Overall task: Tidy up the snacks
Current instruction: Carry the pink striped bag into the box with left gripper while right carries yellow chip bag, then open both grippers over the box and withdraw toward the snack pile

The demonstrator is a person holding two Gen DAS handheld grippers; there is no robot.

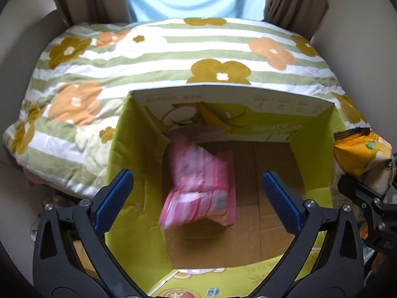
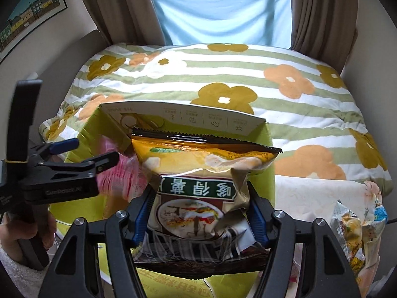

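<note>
Right tool [image 2: 198,219] clamps yellow snack bag [image 2: 198,186] upright, long axis vertical, just right of box [image 1: 248,99] opening; left tool [image 1: 198,198] wide open, empty, over pink packet [image 1: 198,186].

Pink packet [image 1: 198,186], blurred, tilted inside green box [image 1: 139,149], centre frame. Yellow-brown bag [image 2: 201,193] upside down, crumpled, above box rim.

Floral striped quilt [image 2: 248,79] before brown curtains [image 2: 320,12], bright window [image 2: 220,7].
</note>
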